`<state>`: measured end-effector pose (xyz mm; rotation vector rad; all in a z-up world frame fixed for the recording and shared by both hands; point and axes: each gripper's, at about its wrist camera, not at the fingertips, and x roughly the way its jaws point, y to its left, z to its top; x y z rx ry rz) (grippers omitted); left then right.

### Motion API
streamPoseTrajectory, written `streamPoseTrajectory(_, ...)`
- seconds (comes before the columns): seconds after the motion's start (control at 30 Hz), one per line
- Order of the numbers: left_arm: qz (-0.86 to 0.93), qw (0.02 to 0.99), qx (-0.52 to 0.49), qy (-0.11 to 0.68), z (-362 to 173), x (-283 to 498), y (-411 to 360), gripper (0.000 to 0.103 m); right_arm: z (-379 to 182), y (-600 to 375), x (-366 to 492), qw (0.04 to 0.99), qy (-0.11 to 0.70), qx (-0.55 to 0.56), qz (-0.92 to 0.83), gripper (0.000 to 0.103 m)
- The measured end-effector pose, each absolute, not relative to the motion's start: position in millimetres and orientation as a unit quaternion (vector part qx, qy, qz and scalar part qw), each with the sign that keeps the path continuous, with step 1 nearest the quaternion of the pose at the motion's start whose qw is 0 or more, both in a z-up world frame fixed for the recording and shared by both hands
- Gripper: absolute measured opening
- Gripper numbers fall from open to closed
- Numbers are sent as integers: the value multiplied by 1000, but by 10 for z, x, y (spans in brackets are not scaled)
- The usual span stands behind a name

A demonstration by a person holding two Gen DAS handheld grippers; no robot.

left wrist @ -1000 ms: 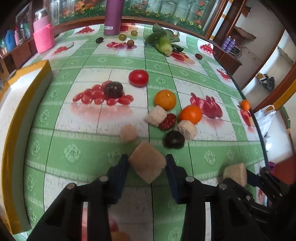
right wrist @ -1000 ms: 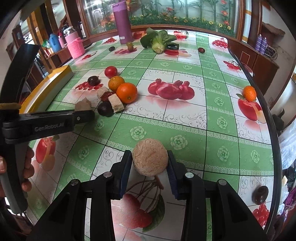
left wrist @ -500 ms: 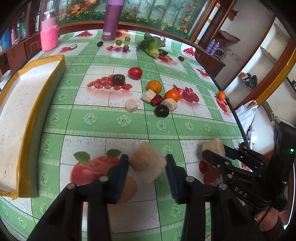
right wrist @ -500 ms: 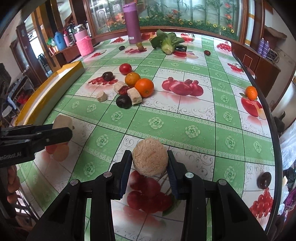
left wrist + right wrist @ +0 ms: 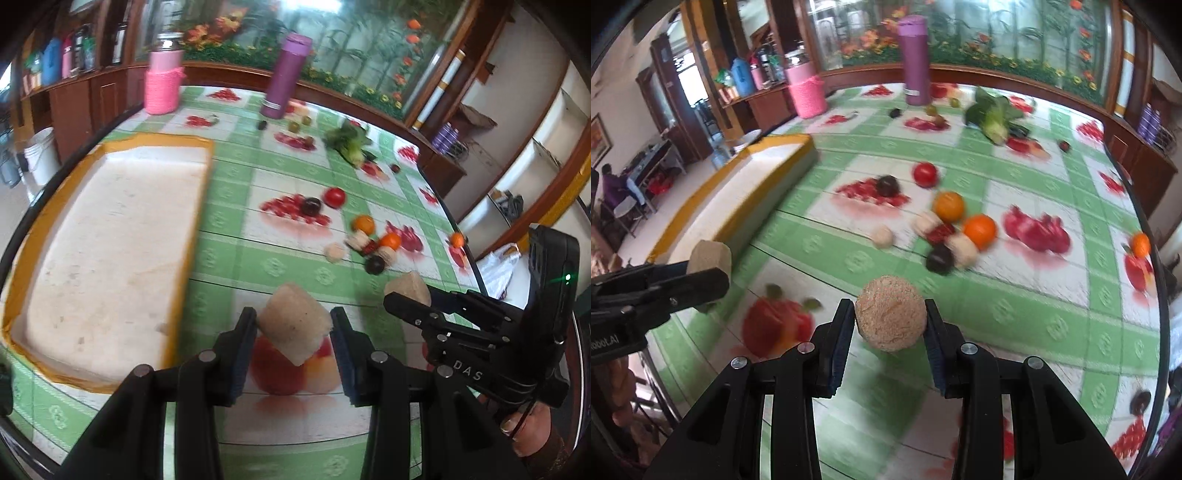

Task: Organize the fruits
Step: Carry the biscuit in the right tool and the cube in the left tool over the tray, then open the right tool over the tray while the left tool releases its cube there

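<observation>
left tongs (image 5: 293,328) clamped on a tan cut chunk (image 5: 293,325), held tilted above the bench (image 5: 229,258), over the printed apple. yellow-rimmed tray (image 5: 107,236) sits at 9 o'clock of them, white inside. right tongs (image 5: 890,325) closed on a round tan slice (image 5: 891,318), also off the surface. in the left view the right tongs show at 3 o'clock. remaining pile at 1 o'clock, well apart: two oranges (image 5: 979,230), tomato (image 5: 925,174), dark plums (image 5: 940,258), pale chunks (image 5: 962,248), touching or just beside each other. purple bottle (image 5: 915,61) and greens (image 5: 991,114) near the far edge. frames blurred.
</observation>
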<state>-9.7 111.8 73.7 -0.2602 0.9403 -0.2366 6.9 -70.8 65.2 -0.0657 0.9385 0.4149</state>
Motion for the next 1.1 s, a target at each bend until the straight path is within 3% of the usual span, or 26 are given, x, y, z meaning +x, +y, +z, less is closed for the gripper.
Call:
streamPoseTrajectory(0.53,31,878,-141,456,460,87,2433,43,807,1015,598,828,441,-87,336,36)
streamPoseTrajectory(1.1,34,869,-107,482,156,155,2708,44,260,1744,976,797,476,-171,331,36)
